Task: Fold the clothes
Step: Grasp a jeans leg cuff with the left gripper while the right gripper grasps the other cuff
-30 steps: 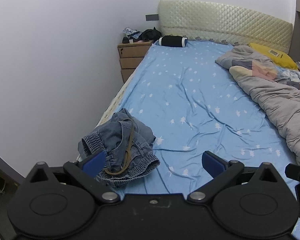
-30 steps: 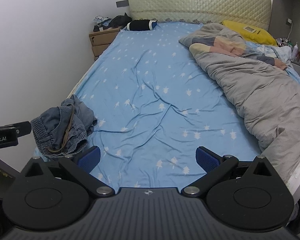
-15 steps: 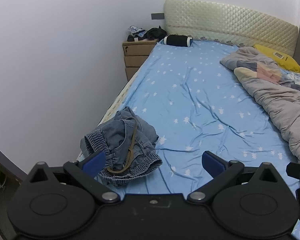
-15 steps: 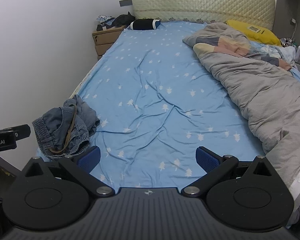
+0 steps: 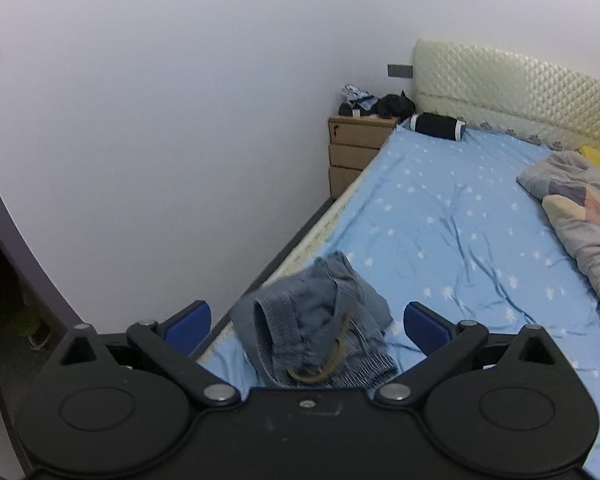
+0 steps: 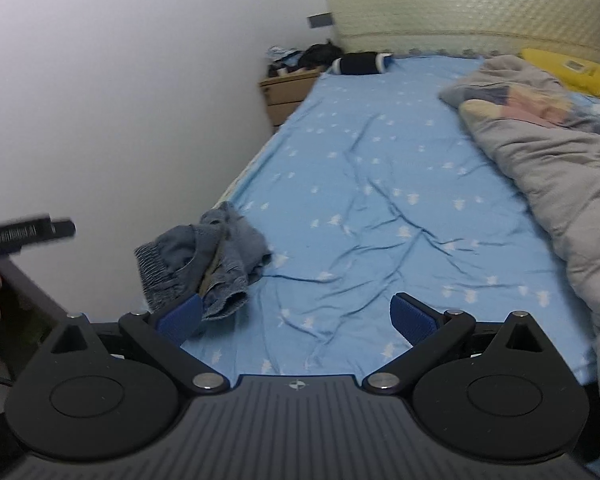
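A crumpled pair of blue denim shorts (image 5: 320, 328) with a brown drawstring lies at the near left corner of the bed. It also shows in the right wrist view (image 6: 204, 264). My left gripper (image 5: 307, 322) is open, its blue pads on either side of the shorts, just short of them. My right gripper (image 6: 296, 316) is open and empty over the blue sheet, with its left pad next to the shorts' hem. The left gripper's body (image 6: 20, 232) shows at the left edge of the right wrist view.
The bed has a blue star-print sheet (image 6: 380, 184). A grey duvet (image 6: 560, 168) covers its right side, with a yellow pillow (image 6: 572, 70) behind. A black bolster (image 5: 436, 126) lies by the headboard. A wooden nightstand (image 5: 356, 152) stands at the far left. A white wall (image 5: 180, 140) runs along the left.
Both grippers have swung left and moved closer to the shorts. The shorts now sit between the left gripper's pads. Both grippers stay open.
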Demonstrator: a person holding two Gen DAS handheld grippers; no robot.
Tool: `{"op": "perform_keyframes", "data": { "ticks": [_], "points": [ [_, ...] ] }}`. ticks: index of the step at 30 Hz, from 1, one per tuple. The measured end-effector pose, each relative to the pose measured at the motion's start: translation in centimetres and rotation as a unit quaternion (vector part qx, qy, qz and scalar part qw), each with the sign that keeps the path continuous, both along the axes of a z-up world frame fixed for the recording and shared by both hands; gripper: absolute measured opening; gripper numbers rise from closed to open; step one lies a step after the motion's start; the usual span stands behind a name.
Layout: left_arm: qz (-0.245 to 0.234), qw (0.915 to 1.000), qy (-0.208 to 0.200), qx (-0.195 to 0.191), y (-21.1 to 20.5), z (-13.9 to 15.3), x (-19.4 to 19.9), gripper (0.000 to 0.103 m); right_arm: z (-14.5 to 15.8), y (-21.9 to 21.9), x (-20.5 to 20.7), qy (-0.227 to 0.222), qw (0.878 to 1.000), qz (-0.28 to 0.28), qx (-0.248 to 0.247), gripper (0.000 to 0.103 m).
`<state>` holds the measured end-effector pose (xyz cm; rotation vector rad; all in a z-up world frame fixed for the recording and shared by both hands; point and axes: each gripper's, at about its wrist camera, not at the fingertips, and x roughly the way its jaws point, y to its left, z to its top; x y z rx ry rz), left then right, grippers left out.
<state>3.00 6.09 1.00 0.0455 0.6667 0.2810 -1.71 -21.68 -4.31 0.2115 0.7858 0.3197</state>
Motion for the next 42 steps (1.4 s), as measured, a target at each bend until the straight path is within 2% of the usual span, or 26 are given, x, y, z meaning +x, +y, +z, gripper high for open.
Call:
{"op": "perform_keyframes", "data": {
  "ticks": [3, 5, 7, 10, 16, 20, 25, 29, 32, 37, 39, 42],
  "points": [
    [0.023, 0.9997, -0.010, -0.008, 2.4, 1.4, 0.8, 0.103, -0.2, 0.3, 0.9, -0.006, 1.000, 0.023, 0.001, 0.102],
    [0.031, 0.9990, -0.010, -0.030, 4.2, 2.0, 1.4, 0.103, -0.1, 0.6, 1.6, -0.019, 0.999, 0.041, 0.000, 0.102],
    [0.032, 0.9981, -0.008, -0.052, 5.9, 2.2, 2.0, 0.103, -0.2, 1.3, 2.7, -0.023, 0.998, 0.055, 0.002, 0.102],
    [0.024, 0.9976, 0.010, -0.065, 7.8, 1.3, 3.4, 0.103, -0.5, 2.7, 4.3, -0.021, 0.997, 0.076, 0.006, 0.098],
    [-0.011, 0.9914, 0.066, -0.112, 12.8, -4.2, 9.0, 0.102, -3.4, 7.3, 8.1, 0.029, 0.995, 0.085, 0.051, 0.098],
    [-0.062, 0.9819, 0.097, -0.150, 15.8, -8.2, 13.0, 0.096, -6.7, 11.2, 10.6, 0.072, 0.993, 0.062, 0.066, 0.097],
    [-0.132, 0.9661, 0.148, -0.165, 17.8, -13.4, 17.4, 0.081, -11.7, 14.7, 13.7, 0.133, 0.987, 0.005, 0.090, 0.095],
    [-0.172, 0.9550, 0.191, -0.147, 18.1, -17.6, 19.8, 0.078, -16.6, 14.9, 16.2, 0.193, 0.969, -0.075, 0.135, 0.094],
    [-0.185, 0.9489, 0.203, -0.155, 18.7, -19.8, 20.8, 0.072, -20.0, 15.0, 18.0, 0.228, 0.955, -0.116, 0.152, 0.094],
    [-0.174, 0.9451, 0.209, -0.182, 20.0, -22.4, 22.3, 0.044, -23.3, 16.7, 19.6, 0.253, 0.943, -0.127, 0.173, 0.091],
    [-0.168, 0.9437, 0.205, -0.198, 20.6, -22.8, 22.4, 0.043, -24.1, 17.6, 20.1, 0.260, 0.941, -0.119, 0.183, 0.088],
    [-0.170, 0.9433, 0.205, -0.198, 20.7, -23.2, 23.1, 0.043, -25.1, 19.1, 20.7, 0.270, 0.940, -0.095, 0.185, 0.079]
  ]
}}
